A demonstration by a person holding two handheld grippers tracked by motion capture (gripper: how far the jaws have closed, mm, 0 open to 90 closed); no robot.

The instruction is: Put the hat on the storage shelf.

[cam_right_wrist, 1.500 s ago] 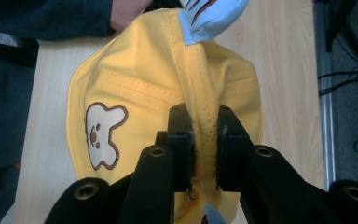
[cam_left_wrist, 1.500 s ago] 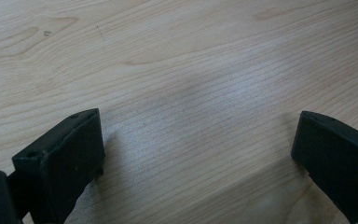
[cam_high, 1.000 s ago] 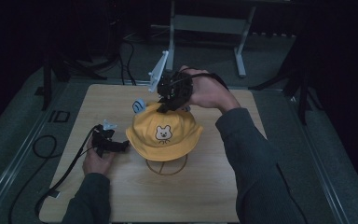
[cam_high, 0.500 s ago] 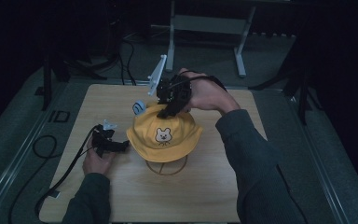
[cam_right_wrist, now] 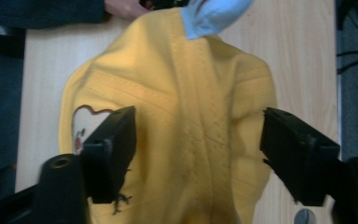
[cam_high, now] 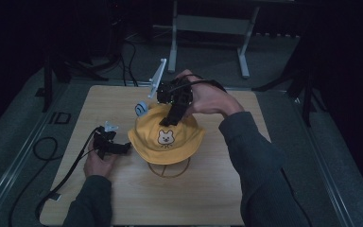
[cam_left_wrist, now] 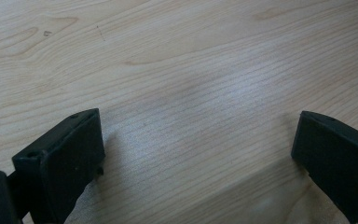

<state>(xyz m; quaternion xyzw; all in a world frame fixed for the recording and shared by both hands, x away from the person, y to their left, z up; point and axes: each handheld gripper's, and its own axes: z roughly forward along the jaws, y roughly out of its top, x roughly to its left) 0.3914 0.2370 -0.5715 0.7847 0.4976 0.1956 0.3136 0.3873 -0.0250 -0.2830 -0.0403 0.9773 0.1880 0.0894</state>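
**Yellow hat on its stand, both grippers open**

Resting at the left of the wooden table (cam_high: 217,194), the left gripper (cam_high: 112,147) lies low in the person's left hand (cam_high: 100,163), just beside the brim, its 2 jaws spread wide over bare wood in the left gripper view. Centre stage, the yellow hat (cam_high: 168,135) with its bear patch sits draped on a wire stand (cam_high: 169,169), a pale blue tag (cam_high: 141,109) at its far edge. Further right, the right gripper (cam_high: 174,112) hangs over the crown, jaws wide apart on either side of the centre seam and clamping nothing. The hat looks light, soft and floppy, so it would likely sag when lifted. A pinch on the crown's stitched seam or the brim should hold best.
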